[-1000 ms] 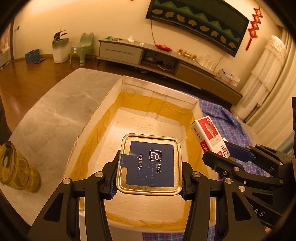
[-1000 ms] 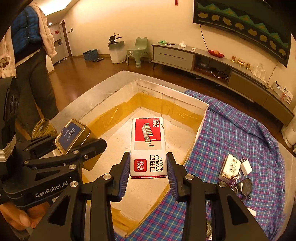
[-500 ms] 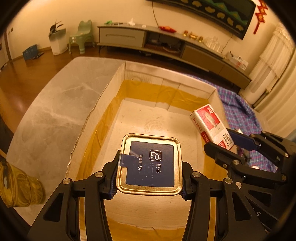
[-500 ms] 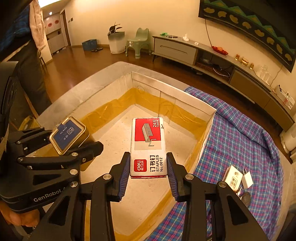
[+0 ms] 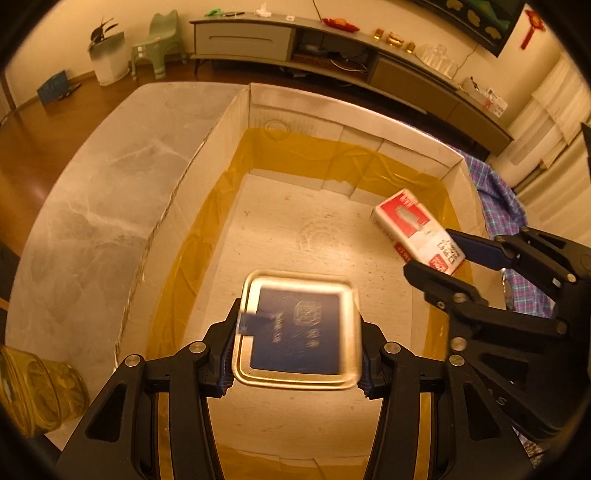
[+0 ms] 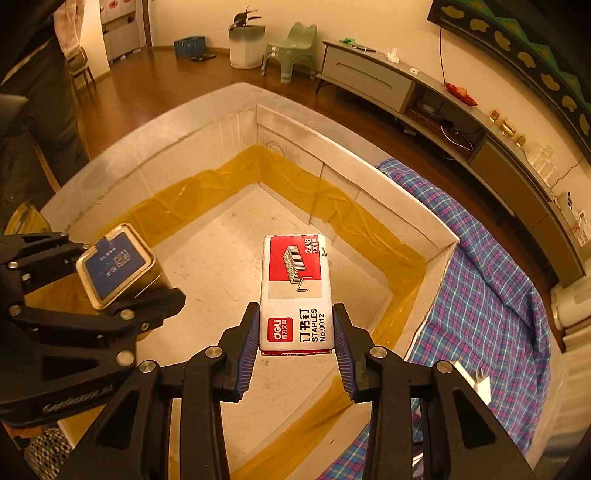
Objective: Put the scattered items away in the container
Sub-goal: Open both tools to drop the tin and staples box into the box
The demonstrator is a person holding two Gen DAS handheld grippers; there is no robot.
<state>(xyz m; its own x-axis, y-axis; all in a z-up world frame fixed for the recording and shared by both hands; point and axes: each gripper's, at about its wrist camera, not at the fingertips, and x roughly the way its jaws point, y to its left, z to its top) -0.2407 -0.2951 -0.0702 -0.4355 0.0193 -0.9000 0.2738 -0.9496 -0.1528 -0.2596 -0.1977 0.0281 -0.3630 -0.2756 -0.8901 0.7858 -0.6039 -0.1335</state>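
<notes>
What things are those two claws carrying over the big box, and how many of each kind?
Gold tin with a blue label, held in the left claw: 1
Red and white box of staples, held in the right claw: 1
Total carried over the cardboard box: 2

This is a home living room. A long low TV cabinet (image 6: 373, 83) runs along the wall under a dark screen (image 6: 517, 48), a small green child's chair (image 6: 295, 50) stands on the wooden floor (image 6: 155, 85) beside a potted plant (image 6: 246, 42), and a red knot ornament (image 5: 532, 22) hangs near pale curtains (image 5: 554, 122).
</notes>
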